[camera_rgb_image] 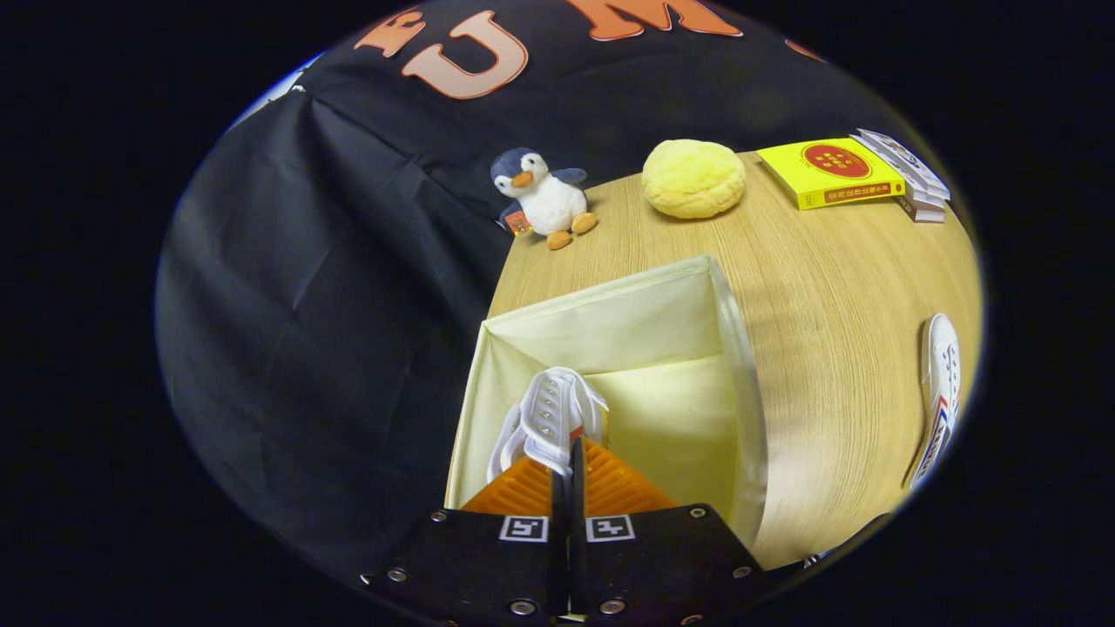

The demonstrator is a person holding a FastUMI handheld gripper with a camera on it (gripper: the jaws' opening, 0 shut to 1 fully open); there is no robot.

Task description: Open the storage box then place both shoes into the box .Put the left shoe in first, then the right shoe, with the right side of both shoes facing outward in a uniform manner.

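Note:
My gripper [566,455] is shut on a white lace-up shoe [550,420], its orange fingers [518,489] pressed close together on the shoe's upper edge. The shoe hangs inside the open cream fabric storage box [736,348], near the box's left wall. A second white shoe [941,392] with red and blue side stripes lies on the wooden table [836,296], well to the right of the box.
Beyond the box on the table stand a plush penguin [542,196], a round yellow cushion [693,178] and a yellow book [829,171] beside a small stack of books [910,174]. Black cloth hangs left of the table's edge.

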